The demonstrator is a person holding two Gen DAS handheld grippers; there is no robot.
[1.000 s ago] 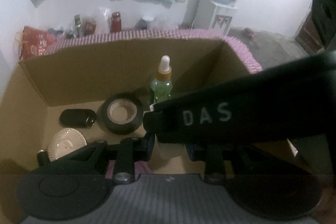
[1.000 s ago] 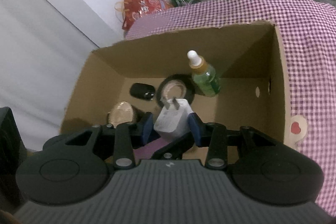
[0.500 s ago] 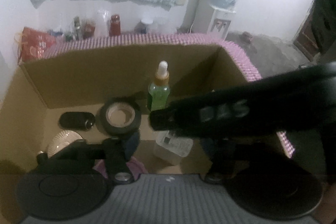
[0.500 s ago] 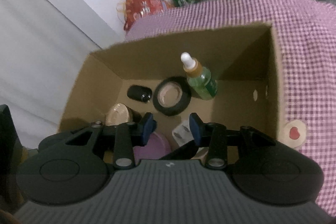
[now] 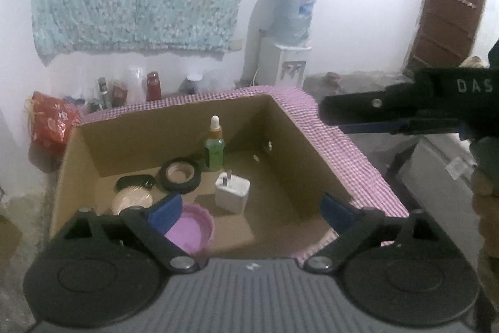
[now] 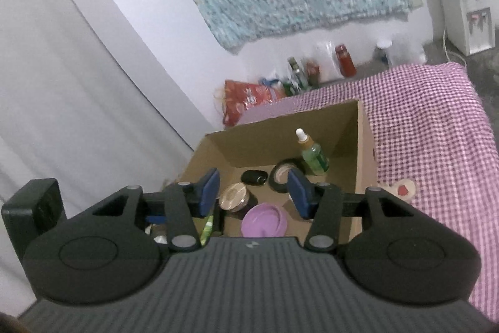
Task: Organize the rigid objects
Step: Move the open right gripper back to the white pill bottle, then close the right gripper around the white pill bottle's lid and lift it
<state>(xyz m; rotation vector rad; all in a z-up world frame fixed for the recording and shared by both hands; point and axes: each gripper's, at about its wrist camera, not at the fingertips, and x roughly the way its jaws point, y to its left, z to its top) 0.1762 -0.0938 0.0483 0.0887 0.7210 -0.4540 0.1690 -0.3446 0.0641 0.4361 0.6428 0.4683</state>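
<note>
An open cardboard box (image 5: pixel 174 110) holds a white charger plug (image 5: pixel 232 192), a green dropper bottle (image 5: pixel 214 150), a black tape roll (image 5: pixel 180 175), a black oval case (image 5: pixel 134 181), a round ribbed jar (image 5: pixel 131 200) and a purple lid (image 5: pixel 190 228). My left gripper (image 5: pixel 251 209) hangs over the box's near edge, its jaws opening wide with nothing between the pads. My right gripper (image 6: pixel 254 188) is back from the box (image 6: pixel 363 145), jaws opening and empty. The bottle (image 6: pixel 313 156), tape roll (image 6: pixel 279 173) and purple lid (image 6: pixel 265 220) show beyond it; the plug is hidden there.
The box sits on a purple checked cloth (image 6: pixel 430 127). A red bag (image 5: pixel 51 120) and several bottles (image 5: pixel 152 86) stand by the far wall, near a water dispenser (image 5: pixel 290 52). A hand (image 5: pixel 483 186) holds the right gripper (image 5: pixel 330 114) to the right of the box.
The right gripper let go of the white plug, which now rests on the box floor. Both grippers pulled back and up from the box. The left jaws went from shut to wide.
</note>
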